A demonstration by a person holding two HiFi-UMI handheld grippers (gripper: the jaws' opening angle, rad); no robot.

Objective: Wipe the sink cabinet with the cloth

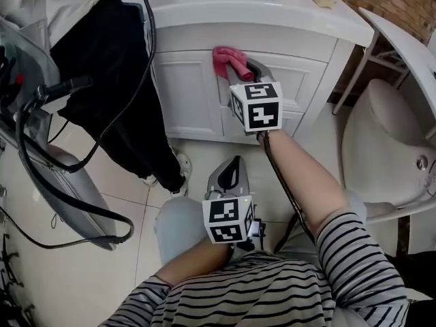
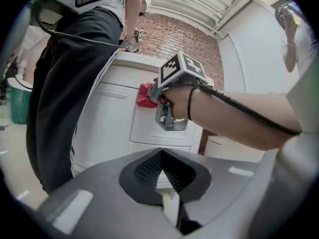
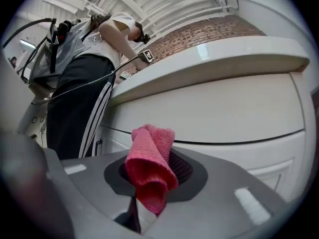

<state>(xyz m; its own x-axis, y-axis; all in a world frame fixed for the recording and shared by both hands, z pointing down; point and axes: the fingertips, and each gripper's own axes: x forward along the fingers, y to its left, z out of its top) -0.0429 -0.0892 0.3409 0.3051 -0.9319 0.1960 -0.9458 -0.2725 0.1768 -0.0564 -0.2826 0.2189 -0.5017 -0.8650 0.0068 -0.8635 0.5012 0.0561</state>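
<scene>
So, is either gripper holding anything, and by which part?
The right gripper pinches the pink cloth at a bunched fold, with cloth poking out on both sides. The left gripper holds nothing.

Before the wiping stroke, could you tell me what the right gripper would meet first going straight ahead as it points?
Probably the white panelled sink cabinet front, just under the countertop overhang, with the folded pink terry cloth clamped in the right gripper touching first.

I count two grippers, left gripper (image 1: 233, 163) and right gripper (image 1: 245, 67); one pink cloth (image 1: 225, 57); one sink cabinet (image 1: 189, 95); one bystander (image 1: 126, 107).
</scene>
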